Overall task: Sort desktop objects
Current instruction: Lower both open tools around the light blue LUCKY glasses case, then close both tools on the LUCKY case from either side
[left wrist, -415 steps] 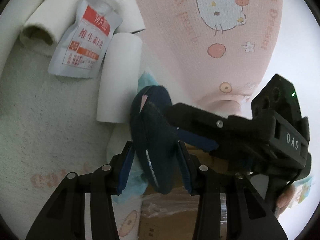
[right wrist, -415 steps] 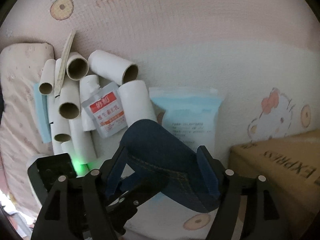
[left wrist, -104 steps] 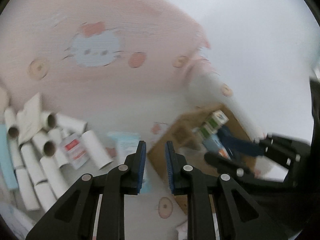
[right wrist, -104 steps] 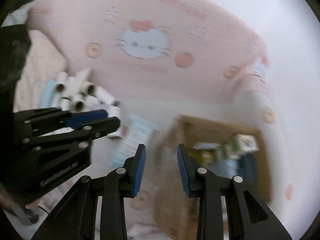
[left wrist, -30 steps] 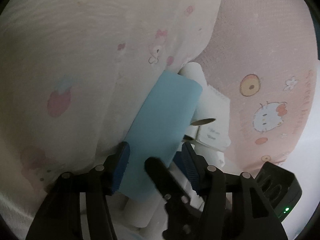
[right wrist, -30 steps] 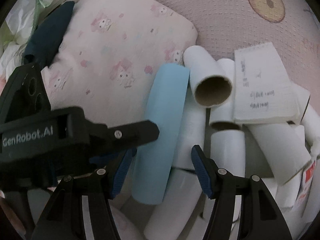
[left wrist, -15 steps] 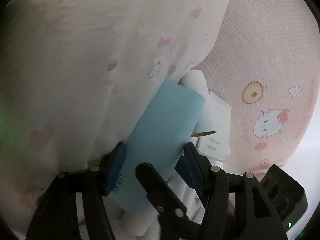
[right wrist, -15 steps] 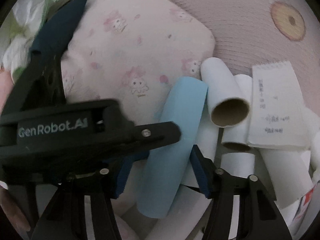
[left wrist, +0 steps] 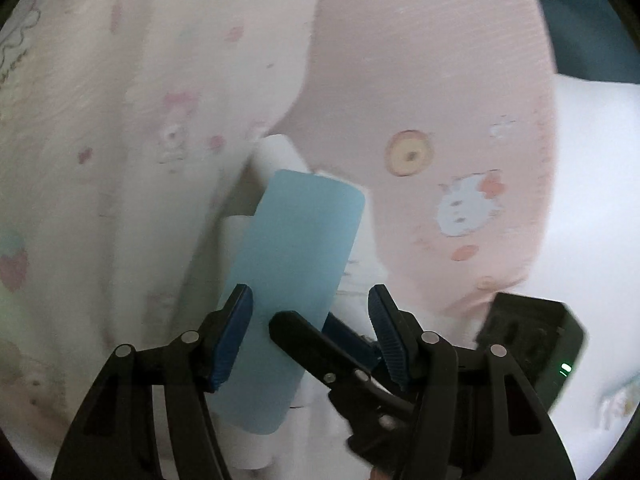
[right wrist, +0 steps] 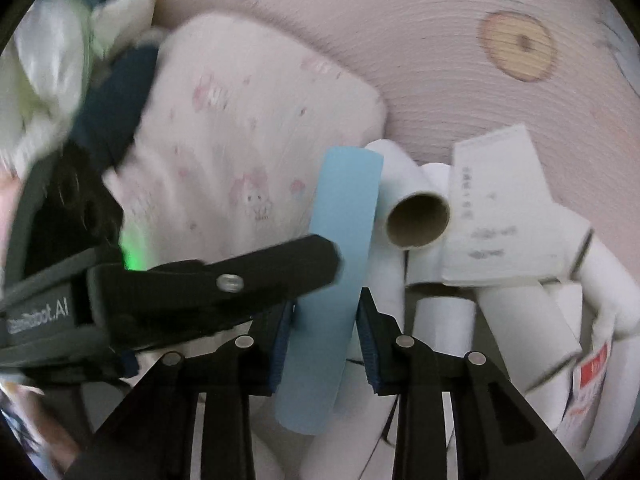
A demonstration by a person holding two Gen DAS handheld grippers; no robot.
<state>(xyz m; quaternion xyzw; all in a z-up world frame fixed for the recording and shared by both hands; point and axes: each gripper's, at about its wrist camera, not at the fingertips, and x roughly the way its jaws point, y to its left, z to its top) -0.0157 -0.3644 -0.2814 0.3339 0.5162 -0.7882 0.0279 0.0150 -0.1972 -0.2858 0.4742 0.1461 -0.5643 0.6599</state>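
A flat light blue pack [right wrist: 344,220] leans between a pale pink pillow [right wrist: 248,152] and a heap of white cardboard tubes [right wrist: 418,216]. My right gripper [right wrist: 325,312] is closing, and its blue pads press on the pack's two long edges near the lower end. In the left wrist view the same pack [left wrist: 304,240] runs up between the fingers of my left gripper [left wrist: 309,304], which stands open; its right pad is well clear of the pack. One finger of the right gripper [left wrist: 320,344] crosses that gap. A black left finger [right wrist: 260,272] lies across the right wrist view.
A small written notepad [right wrist: 504,216] rests on the tubes, with a red and white sachet [right wrist: 588,380] at the right edge. Everything lies on a pink blanket [right wrist: 440,40] with a cat print [left wrist: 468,208]. Dark blue cloth [right wrist: 116,96] sits behind the pillow.
The right gripper's jaws have narrowed from wide apart onto the blue pack, and the pack has lifted slightly off the tubes. The left gripper has rolled and shifted a little, still open.
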